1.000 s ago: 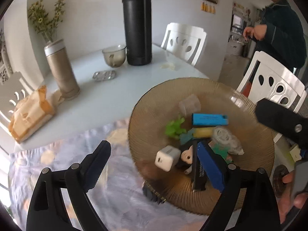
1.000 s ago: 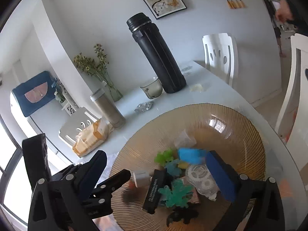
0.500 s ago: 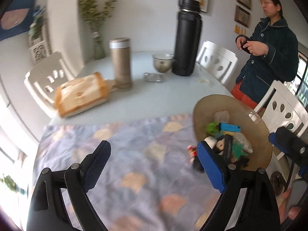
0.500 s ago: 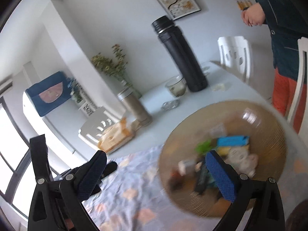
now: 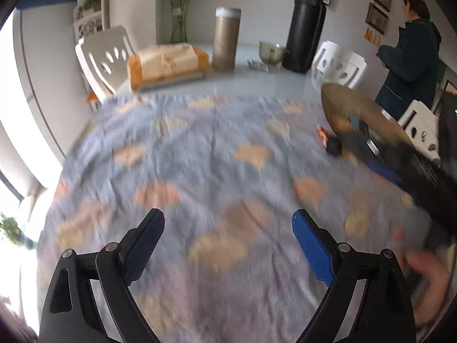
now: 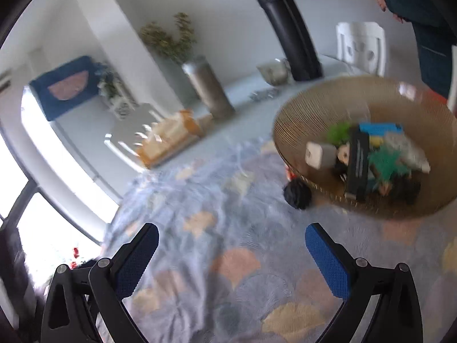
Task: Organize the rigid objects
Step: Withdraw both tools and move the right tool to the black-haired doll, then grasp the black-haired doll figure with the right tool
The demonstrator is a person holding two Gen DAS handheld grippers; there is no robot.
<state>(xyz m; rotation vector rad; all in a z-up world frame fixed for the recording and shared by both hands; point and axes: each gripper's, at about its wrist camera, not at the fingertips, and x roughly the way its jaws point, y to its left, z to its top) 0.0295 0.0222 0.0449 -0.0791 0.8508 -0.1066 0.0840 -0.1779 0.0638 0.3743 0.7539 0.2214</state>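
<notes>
We hold both the left gripper (image 5: pixel 228 233) and right gripper (image 6: pixel 232 247) with jaws apart and empty above the cloth (image 6: pixel 200 214), ready to sort the bowl (image 6: pixel 300 105) of clutter.

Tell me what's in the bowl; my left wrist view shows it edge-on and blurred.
Observer: A white block, a black bar, a blue box and green toys, piled in the bowl.
Operator: Is the right gripper holding anything?
Observer: No. The right gripper is open and empty, over the cloth, short of the bowl.
</notes>
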